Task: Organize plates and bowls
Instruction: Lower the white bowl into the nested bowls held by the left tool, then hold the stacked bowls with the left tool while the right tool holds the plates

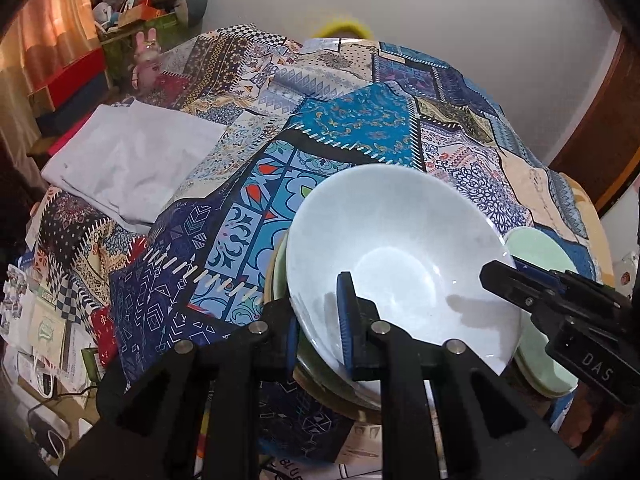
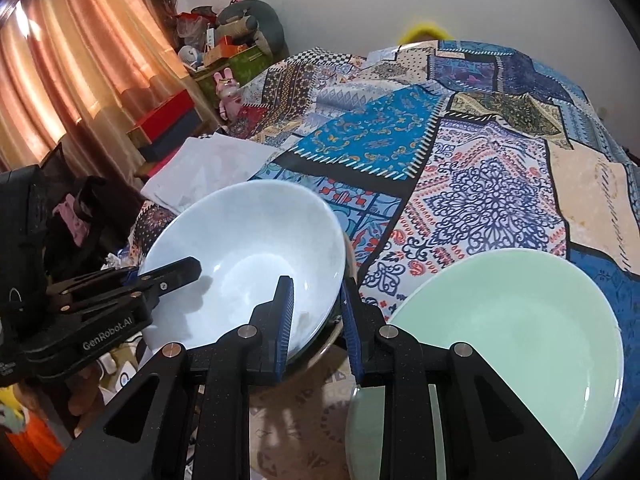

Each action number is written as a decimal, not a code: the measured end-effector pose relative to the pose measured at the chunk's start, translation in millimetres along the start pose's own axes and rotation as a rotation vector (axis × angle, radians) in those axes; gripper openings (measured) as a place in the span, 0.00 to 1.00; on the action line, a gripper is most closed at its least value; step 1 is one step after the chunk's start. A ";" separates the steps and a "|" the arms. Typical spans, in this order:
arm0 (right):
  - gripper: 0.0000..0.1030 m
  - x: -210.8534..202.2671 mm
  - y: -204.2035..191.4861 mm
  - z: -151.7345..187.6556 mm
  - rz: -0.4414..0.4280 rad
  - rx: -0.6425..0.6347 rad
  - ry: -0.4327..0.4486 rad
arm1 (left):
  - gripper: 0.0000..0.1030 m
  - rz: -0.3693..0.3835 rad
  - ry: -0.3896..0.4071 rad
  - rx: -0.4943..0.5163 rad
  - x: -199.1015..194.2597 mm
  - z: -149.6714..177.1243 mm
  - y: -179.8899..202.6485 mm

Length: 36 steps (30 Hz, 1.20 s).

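A white bowl (image 1: pixel 400 248) (image 2: pixel 248 240) sits tilted on a stack of darker dishes (image 1: pixel 280 276) (image 2: pixel 326 346) at the near edge of the table. My left gripper (image 1: pixel 318 328) is shut on the bowl's near-left rim, one blue pad inside and one outside. It shows from the side (image 2: pixel 180 274) in the right wrist view. My right gripper (image 2: pixel 318 320) is shut on the bowl's right rim, and its tip (image 1: pixel 504 280) reaches over that rim in the left wrist view. A pale green plate (image 2: pixel 520 340) (image 1: pixel 536 248) lies to the right of the bowl.
A patchwork cloth (image 1: pixel 240 200) (image 2: pixel 480 184) covers the table. A folded white cloth (image 1: pixel 132 160) (image 2: pixel 212 168) lies at the left. Boxes, toys and a curtain (image 2: pixel 80 60) crowd the far left, and papers and cables (image 1: pixel 40 340) lie below the table's left edge.
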State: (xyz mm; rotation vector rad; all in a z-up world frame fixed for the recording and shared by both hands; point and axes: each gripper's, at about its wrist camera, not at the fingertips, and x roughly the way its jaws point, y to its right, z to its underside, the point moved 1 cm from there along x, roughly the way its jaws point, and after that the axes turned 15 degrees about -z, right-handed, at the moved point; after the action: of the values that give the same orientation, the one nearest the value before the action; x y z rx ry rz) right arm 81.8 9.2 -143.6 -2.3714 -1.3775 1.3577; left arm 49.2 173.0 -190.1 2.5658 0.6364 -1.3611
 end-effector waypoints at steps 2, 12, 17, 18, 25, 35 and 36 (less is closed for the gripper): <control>0.23 -3.1 -1.8 -0.9 -0.001 -0.009 0.013 | 0.17 0.007 0.001 -0.011 -2.0 -2.3 -1.6; 0.23 -7.5 -3.5 1.8 -0.001 -0.023 0.016 | 0.18 0.015 -0.017 -0.020 -10.7 -5.4 -2.6; 0.23 -12.5 -1.6 0.7 -0.002 -0.014 0.022 | 0.19 -0.006 0.035 -0.018 -27.6 -9.2 -7.2; 0.23 -13.6 -1.6 0.6 -0.006 -0.011 0.024 | 0.19 0.000 0.040 -0.020 -30.3 -10.4 -8.9; 0.30 -16.6 -4.1 -0.1 0.020 -0.028 0.036 | 0.26 -0.027 0.034 -0.039 -25.4 -8.8 -21.6; 0.35 1.0 3.3 1.1 0.031 0.005 -0.010 | 0.43 0.001 -0.016 -0.054 0.8 5.4 -29.2; 0.36 3.3 3.8 1.1 0.031 0.010 -0.017 | 0.44 0.004 -0.014 -0.053 1.7 6.5 -29.3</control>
State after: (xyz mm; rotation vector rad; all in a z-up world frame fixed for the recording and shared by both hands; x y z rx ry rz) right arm 84.2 9.0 -148.2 -2.3908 -1.3406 1.3919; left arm 32.2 197.5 -193.7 2.5130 0.6562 -1.3416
